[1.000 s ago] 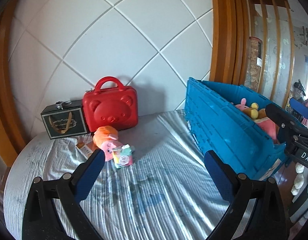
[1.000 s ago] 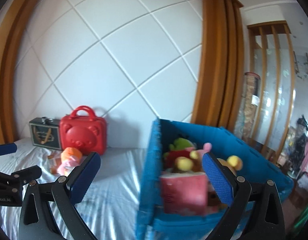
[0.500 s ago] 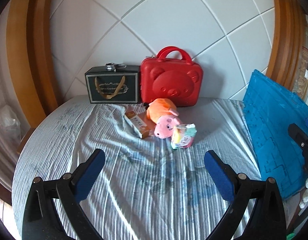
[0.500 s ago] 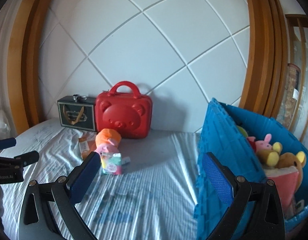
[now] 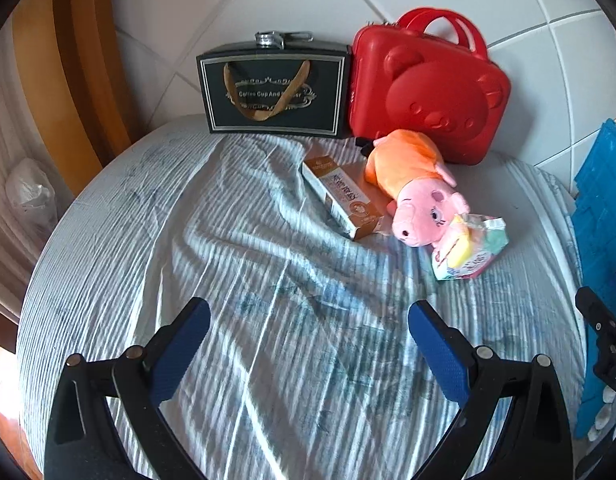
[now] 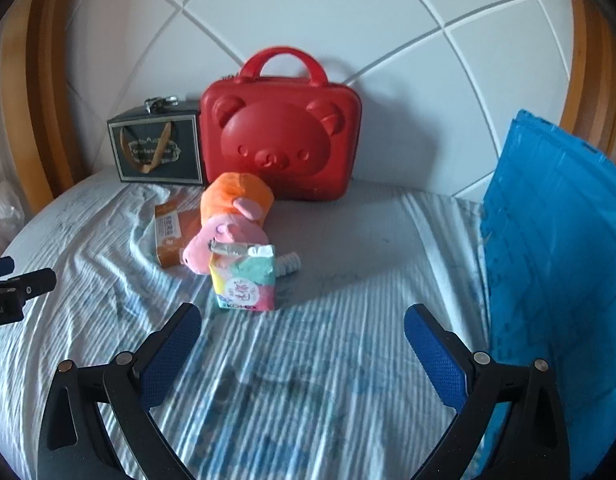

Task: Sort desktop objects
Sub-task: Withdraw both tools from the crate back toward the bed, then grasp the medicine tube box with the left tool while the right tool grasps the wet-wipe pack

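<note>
A pink pig plush in an orange dress (image 5: pixel 415 188) (image 6: pixel 232 224) lies on the striped cloth. A brown and white carton (image 5: pixel 341 196) (image 6: pixel 170 234) lies at its left. A colourful tissue pack (image 5: pixel 467 246) (image 6: pixel 244 276) stands in front of the pig. My left gripper (image 5: pixel 308 344) is open and empty, hovering short of these things. My right gripper (image 6: pixel 302 344) is open and empty, just short of the tissue pack. The blue crate (image 6: pixel 555 248) (image 5: pixel 603 208) stands at the right.
A red bear-face case (image 5: pixel 423 84) (image 6: pixel 280 136) and a dark gift box with a gold ribbon handle (image 5: pixel 274 92) (image 6: pixel 156 148) stand against the white quilted wall. The round cloth-covered table (image 5: pixel 268 320) drops off at left and front. A wooden frame borders the wall.
Both grippers have swung left, away from the blue crate, and moved closer to the pig, carton and tissue pack. Both stayed open and empty.
</note>
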A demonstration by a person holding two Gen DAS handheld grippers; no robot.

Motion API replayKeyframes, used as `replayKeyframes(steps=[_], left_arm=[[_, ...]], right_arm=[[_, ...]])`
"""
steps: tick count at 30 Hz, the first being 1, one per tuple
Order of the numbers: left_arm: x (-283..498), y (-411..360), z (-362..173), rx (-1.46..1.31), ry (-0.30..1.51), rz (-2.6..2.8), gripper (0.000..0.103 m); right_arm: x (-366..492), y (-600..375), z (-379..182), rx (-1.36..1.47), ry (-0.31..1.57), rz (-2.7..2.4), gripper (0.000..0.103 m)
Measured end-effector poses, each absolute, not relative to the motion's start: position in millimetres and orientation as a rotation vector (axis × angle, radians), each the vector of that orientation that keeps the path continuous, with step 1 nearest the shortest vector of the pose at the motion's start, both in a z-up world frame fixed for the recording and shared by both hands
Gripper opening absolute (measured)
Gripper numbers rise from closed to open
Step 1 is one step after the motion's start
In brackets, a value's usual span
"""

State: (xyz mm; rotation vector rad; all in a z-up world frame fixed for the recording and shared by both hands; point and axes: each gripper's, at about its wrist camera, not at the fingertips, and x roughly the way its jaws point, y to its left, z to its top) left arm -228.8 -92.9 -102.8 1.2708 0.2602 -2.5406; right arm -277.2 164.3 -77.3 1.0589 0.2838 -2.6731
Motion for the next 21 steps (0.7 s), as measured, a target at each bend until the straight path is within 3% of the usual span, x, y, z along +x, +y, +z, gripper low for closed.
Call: replayKeyframes(steps=[7, 21], left_arm=[[-298, -114, -155, 1.375, 0.274, -2.442, 0.101], [-427, -101, -197, 1.367, 0.269, -2.482, 0.101]], right_arm=[[-329, 140, -130, 1.182, 0.254, -2.586, 0.103], [-384, 114, -187, 1.256, 0.156, -2.516, 0.103]])
